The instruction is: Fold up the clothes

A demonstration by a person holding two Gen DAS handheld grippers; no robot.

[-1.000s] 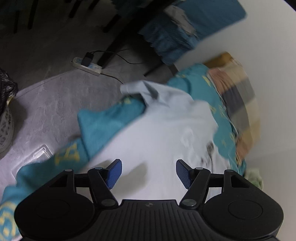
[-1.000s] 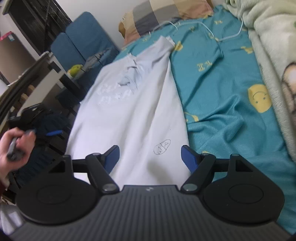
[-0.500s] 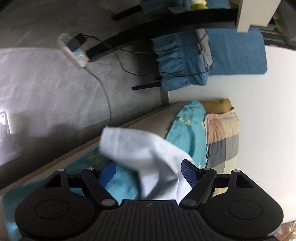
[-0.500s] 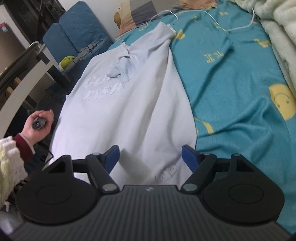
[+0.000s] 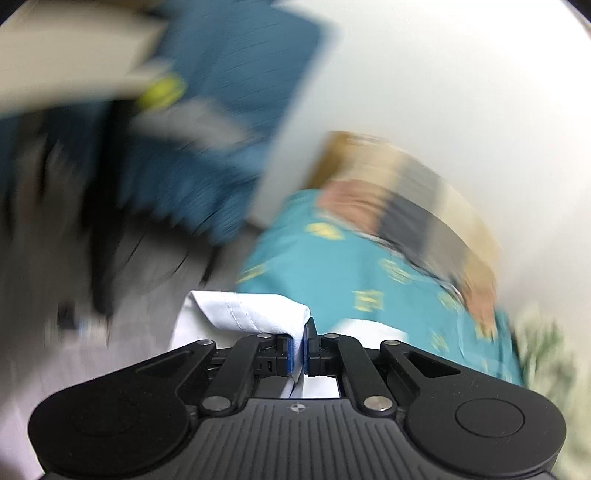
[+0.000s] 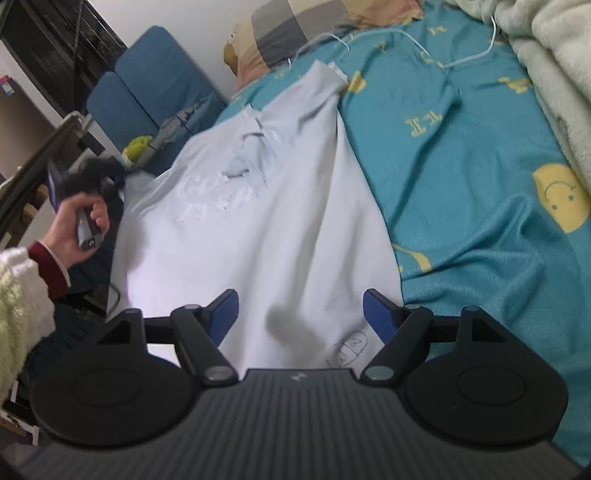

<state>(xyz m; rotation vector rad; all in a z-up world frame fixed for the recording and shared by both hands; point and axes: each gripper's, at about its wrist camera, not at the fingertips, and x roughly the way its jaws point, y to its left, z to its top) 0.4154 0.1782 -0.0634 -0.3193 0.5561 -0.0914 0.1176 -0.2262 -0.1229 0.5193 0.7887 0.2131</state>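
Jaws of left gripper (image 5: 298,347) clamped on pale white cotton shirt (image 6: 266,229); right gripper (image 6: 300,314) jaws apart above its hem on teal patterned bedsheet (image 6: 461,177).

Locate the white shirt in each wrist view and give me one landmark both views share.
Left wrist view: the white shirt shows only as a folded edge at bottom centre, clamped in the shut left gripper.
Right wrist view: the white shirt lies spread over the centre, ahead of the open right gripper.
Shared landmark: the plaid pillow at the head of the teal blanket.
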